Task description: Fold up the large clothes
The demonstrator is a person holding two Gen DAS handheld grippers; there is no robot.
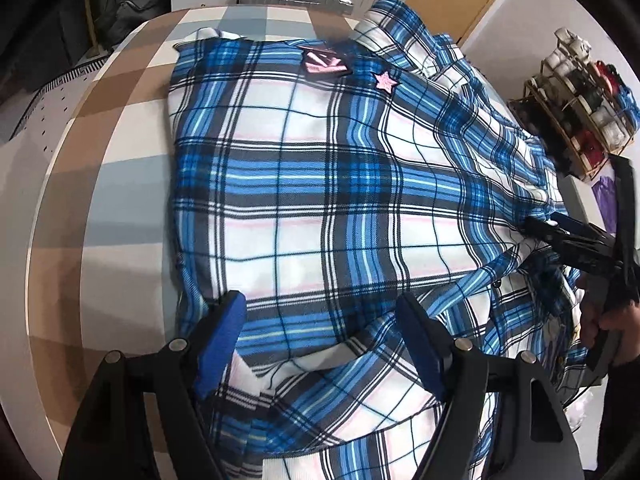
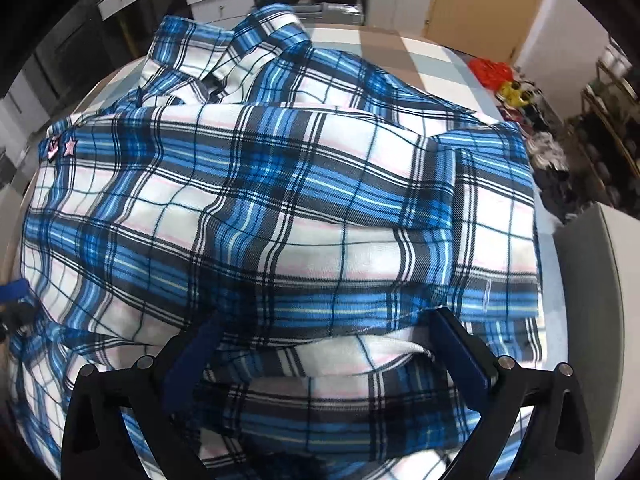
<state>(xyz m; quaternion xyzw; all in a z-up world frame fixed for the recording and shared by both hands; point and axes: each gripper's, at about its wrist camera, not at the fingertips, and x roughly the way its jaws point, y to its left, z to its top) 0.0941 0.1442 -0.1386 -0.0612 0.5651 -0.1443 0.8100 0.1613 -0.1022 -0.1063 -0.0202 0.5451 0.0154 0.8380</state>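
Left wrist view: plaid shirt [image 1: 320, 184] lies across checked table [image 1: 100, 152]; left gripper [image 1: 320, 332] spread over near hem, pinching nothing; right gripper [image 2: 324, 344] likewise spread above cloth — lower both evenly, grip hem corners, fold toward far collar.

No text, brand or number could be read in either view. The plaid shirt [image 1: 320, 184] bore two pink embroidered patches: a star [image 1: 386, 81] and, beside it, a rectangular badge [image 1: 323, 62] whose markings were too blurred to make out. In the right wrist view both patches appeared small at the shirt's left edge, equally illegible.
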